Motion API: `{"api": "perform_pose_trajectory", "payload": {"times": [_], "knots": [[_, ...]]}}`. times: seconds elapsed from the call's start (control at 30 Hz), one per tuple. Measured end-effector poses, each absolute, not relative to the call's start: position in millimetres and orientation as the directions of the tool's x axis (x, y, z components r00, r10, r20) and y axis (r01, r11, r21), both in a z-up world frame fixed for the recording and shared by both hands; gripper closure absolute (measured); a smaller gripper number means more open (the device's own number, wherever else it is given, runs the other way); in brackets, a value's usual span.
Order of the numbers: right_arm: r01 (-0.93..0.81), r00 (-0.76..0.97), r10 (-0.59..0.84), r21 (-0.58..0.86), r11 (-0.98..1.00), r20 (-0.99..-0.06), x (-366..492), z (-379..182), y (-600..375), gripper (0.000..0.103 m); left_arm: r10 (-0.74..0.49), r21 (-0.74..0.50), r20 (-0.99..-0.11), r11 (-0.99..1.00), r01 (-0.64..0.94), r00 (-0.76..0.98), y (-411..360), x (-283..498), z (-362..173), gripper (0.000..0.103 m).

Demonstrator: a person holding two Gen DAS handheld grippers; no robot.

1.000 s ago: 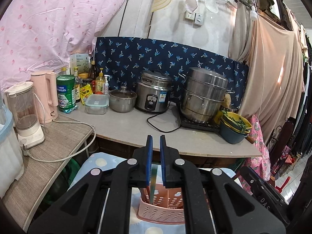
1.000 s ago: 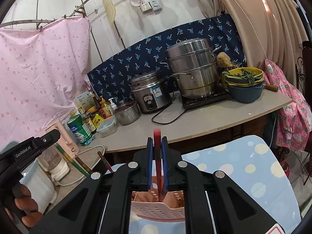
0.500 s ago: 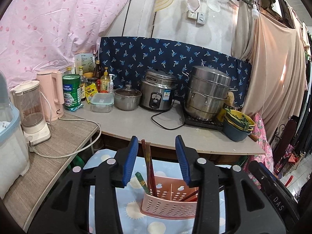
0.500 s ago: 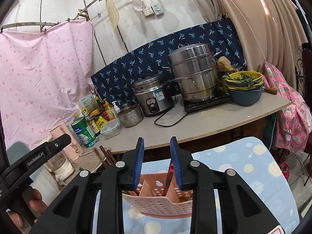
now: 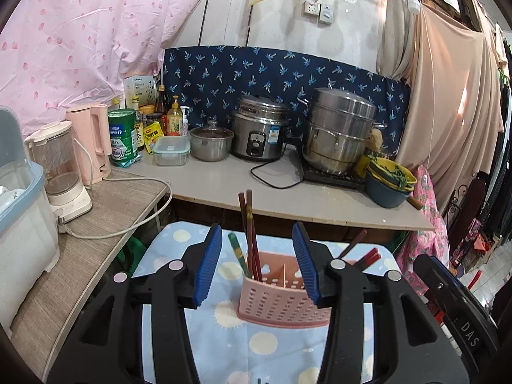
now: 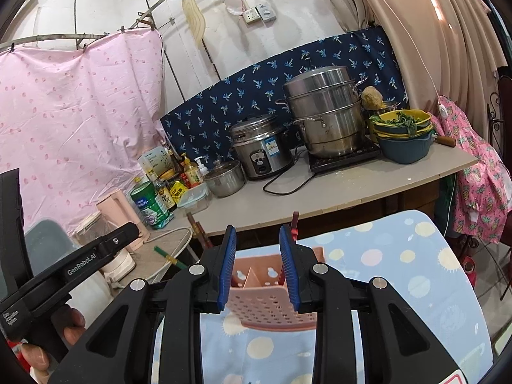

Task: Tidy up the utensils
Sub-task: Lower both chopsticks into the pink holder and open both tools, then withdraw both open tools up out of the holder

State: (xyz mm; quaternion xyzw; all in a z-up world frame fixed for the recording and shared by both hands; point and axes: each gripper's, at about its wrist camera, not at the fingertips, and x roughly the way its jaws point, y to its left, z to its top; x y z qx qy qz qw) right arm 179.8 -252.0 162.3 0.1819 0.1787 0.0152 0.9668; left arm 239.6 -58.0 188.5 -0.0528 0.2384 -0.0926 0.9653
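A pink perforated utensil basket (image 5: 281,294) stands on a blue polka-dot cloth (image 5: 256,345). Dark brown chopsticks (image 5: 248,224) and a green-handled utensil (image 5: 236,252) stand in its left compartment; red chopsticks (image 5: 364,257) lean out to the right. My left gripper (image 5: 257,256) is open and empty, just in front of the basket. In the right wrist view the basket (image 6: 268,300) sits behind my right gripper (image 6: 257,257), which is open and empty. A red utensil (image 6: 294,224) stands in the basket beside its right finger.
A counter (image 5: 224,182) behind holds a rice cooker (image 5: 257,137), steamer pot (image 5: 339,131), small pot (image 5: 211,142), bottles, and stacked bowls (image 5: 388,182). A side table (image 5: 96,224) on the left holds a blender (image 5: 60,166) and pink kettle (image 5: 91,140).
Both grippers opened and let go of their utensils, which now stand in the basket. Both grippers have drawn back a little from it.
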Motion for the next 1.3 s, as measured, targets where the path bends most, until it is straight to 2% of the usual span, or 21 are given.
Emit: {"api": "perform_pose_trajectory", "payload": {"times": [0.23,0.77,1.0,1.3], "knots": [[0.033,0.926,0.092,0.322,0.946,-0.365,153,152,-244,0.075,-0.200,-0.124,-0.499,0.980,0.159,0.843,-54,220,166,0.059],[0.027,0.869,0.141,0.331,0.943,-0.474,90,98,-226,0.075,-0.212,-0.171,-0.659,0.977,0.131,0.721,-34,161,84,0.059],[0.035,0.842,0.166,0.358,0.933,-0.513,65,75,-221,0.075,-0.202,-0.152,-0.691,0.979,0.133,0.695,-31,133,55,0.059],[0.029,0.789,0.156,0.291,0.956,-0.594,35,37,-198,0.075,-0.146,-0.068,-0.697,0.988,0.138,0.702,-28,100,30,0.059]]}}
